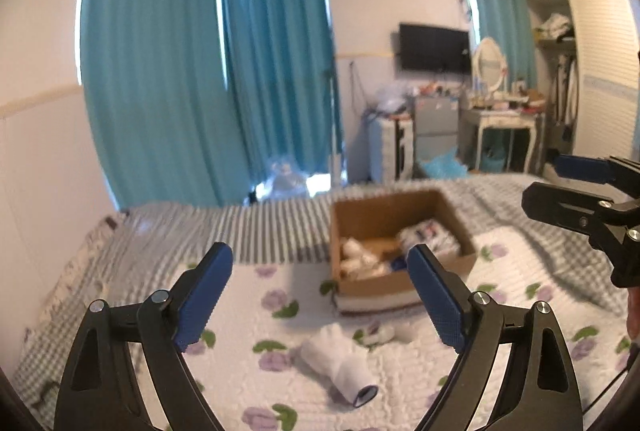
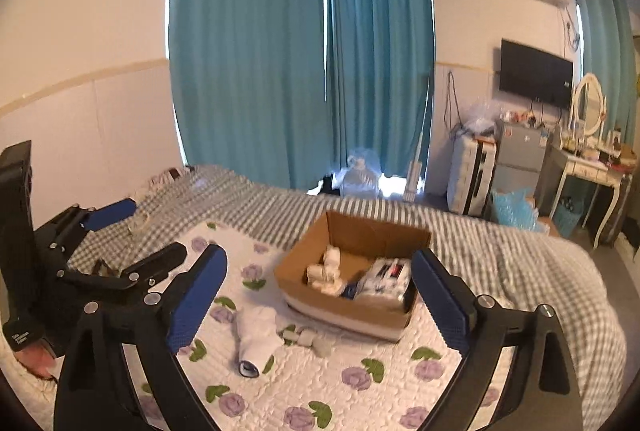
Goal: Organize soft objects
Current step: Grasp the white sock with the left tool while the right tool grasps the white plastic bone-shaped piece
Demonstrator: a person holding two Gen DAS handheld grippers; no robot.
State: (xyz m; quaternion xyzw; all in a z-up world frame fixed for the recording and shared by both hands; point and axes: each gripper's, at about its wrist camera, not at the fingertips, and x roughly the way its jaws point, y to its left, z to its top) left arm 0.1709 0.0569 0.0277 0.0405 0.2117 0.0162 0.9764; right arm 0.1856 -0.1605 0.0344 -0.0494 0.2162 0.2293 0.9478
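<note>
Left wrist view: rolled sock lies lengthwise just below the left gripper, both grippers spread wide, holding nothing.

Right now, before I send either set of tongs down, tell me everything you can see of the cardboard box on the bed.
The cardboard box is brown, shallow and open-topped, with plain walls and a pale band along its base. It sits flat on the floral quilt, its far side toward the checked blanket. Inside lie rolled white socks on one side and a patterned white bundle on the other, with something blue between them. Nothing grips it; a loose white sock lies on the quilt just in front.
</note>
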